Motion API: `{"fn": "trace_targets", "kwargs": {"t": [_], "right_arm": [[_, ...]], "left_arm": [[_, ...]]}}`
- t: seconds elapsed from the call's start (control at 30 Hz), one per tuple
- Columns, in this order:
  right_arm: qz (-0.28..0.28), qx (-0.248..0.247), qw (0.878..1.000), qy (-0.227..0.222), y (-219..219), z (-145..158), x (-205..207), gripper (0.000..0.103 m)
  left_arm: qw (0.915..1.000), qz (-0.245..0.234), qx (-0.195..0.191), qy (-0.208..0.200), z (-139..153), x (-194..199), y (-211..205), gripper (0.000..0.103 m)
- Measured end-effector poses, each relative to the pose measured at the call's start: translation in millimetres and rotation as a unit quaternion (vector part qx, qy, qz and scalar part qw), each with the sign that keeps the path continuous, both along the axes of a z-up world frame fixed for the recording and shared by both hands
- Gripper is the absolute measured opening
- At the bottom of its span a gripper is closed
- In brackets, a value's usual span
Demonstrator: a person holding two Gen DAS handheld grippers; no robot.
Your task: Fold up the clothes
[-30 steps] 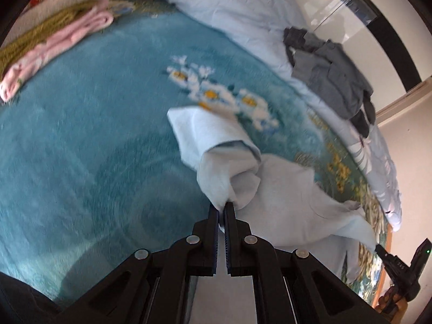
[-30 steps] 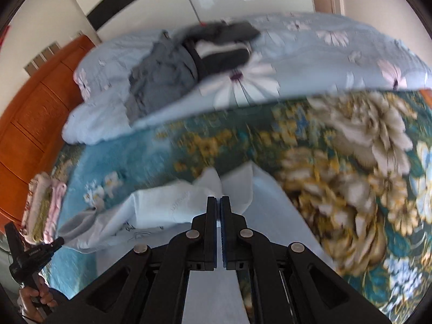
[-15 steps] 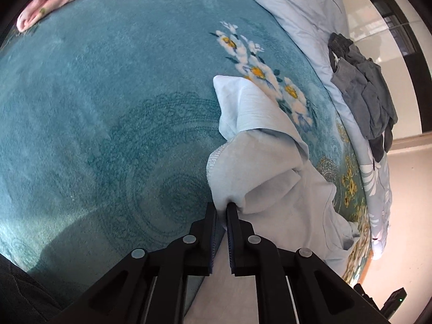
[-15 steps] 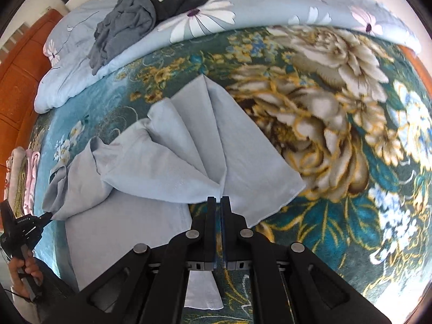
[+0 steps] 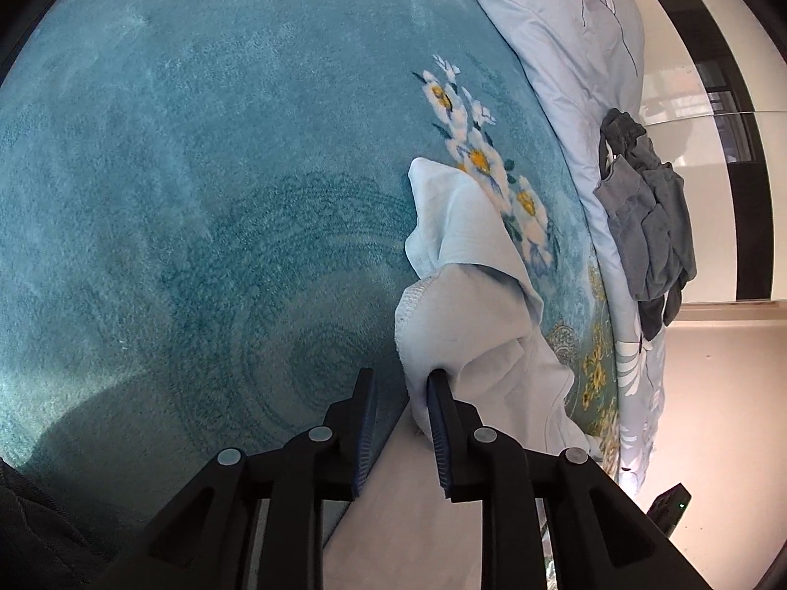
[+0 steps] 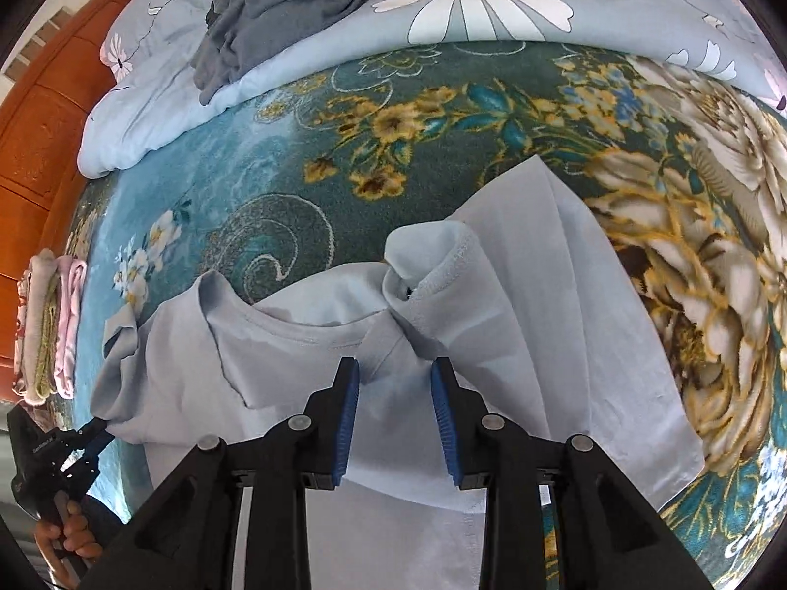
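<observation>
A light blue T-shirt [image 6: 516,305] lies on the teal flowered blanket [image 6: 305,157], its lower part folded up over the chest and its collar [image 6: 295,332] showing. My right gripper [image 6: 396,381] hovers open just over the shirt's middle, nothing between its fingers. In the left wrist view the shirt's bunched sleeve [image 5: 462,275] rests on the blanket [image 5: 196,196]. My left gripper [image 5: 401,391] is open at that sleeve's edge, and the cloth brushes its right finger [image 5: 438,398]. The right wrist view shows the left gripper [image 6: 93,430] at the shirt's left sleeve, held by a hand [image 6: 64,536].
A heap of grey clothes [image 6: 285,14] lies on the pale flowered duvet [image 6: 492,14] at the far side; the same heap [image 5: 644,226] shows in the left view. A folded stack of pink and green garments [image 6: 49,329] sits by the orange wooden headboard [image 6: 34,147].
Both grippers were shut on the shirt and held it up; they came down to the blanket, the shirt was laid flat, and both have opened and let go.
</observation>
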State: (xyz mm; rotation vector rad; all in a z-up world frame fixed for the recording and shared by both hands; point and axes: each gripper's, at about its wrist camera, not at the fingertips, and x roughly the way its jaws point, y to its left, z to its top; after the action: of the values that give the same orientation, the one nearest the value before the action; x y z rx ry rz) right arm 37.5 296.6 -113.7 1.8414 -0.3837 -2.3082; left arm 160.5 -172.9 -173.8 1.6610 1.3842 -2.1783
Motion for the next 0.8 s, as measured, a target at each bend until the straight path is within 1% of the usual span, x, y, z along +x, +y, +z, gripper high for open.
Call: {"fn": "trace_targets", "kwargs": {"t": [0.03, 0.07, 0.17, 0.23, 0.3, 0.37, 0.43, 0.5, 0.53, 0.67, 0.77, 0.8], "right_arm": [[0.010, -0.004, 1.000, 0.001, -3.8, 3.7, 1.7, 0.007], [0.022, 0.002, 1.000, 0.004, -9.3, 8.1, 2.4, 0.004], [0.053, 0.013, 0.998, 0.026, -24.6, 26.1, -3.4, 0.000], [0.059, 0.022, 0.996, 0.058, -30.8, 47.8, -17.1, 0.000], [0.056, 0.029, 0.993, 0.100, -34.3, 76.8, -36.8, 0.000], [0.053, 0.027, 0.989, 0.133, -39.6, 104.0, -59.1, 0.000], [0.068, 0.011, 0.988, 0.139, -49.6, 116.8, -78.0, 0.000], [0.085, 0.003, 0.989, 0.122, -67.5, 109.6, -86.7, 0.000], [0.095, 0.000, 0.990, 0.108, -77.8, 99.9, -86.8, 0.000], [0.122, -0.007, 0.991, 0.045, -116.8, 45.0, -77.3, 0.000], [0.105, -0.020, 0.994, 0.012, -125.9, 17.0, -77.1, 0.002], [0.098, -0.024, 0.995, 0.001, -128.2, 8.3, -77.3, 0.008]], "left_arm": [[1.0000, 0.000, 0.002, 0.002, -0.1, -0.9, 0.3, 0.025], [1.0000, 0.000, 0.004, 0.004, -0.5, -1.8, 0.9, 0.028], [0.9998, 0.001, 0.016, 0.009, -0.8, -3.3, 1.7, 0.038], [0.9996, 0.001, 0.024, 0.014, -0.6, -4.2, 1.3, 0.042], [0.9994, 0.002, 0.030, 0.017, -0.4, -5.2, 0.7, 0.047], [0.9992, 0.006, 0.035, 0.016, -2.2, -5.6, -0.9, 0.050], [0.9990, 0.012, 0.042, 0.014, -4.7, -5.7, -2.9, 0.051], [0.9986, 0.018, 0.048, 0.012, -7.0, -5.8, -4.9, 0.051], [0.9984, 0.020, 0.052, 0.012, -8.0, -5.6, -6.0, 0.052], [0.9979, 0.022, 0.058, 0.016, -8.2, -5.4, -7.2, 0.052], [0.9977, 0.020, 0.062, 0.018, -8.3, -5.9, -7.5, 0.054], [0.9976, 0.021, 0.064, 0.017, -9.1, -5.9, -7.8, 0.055]]}}
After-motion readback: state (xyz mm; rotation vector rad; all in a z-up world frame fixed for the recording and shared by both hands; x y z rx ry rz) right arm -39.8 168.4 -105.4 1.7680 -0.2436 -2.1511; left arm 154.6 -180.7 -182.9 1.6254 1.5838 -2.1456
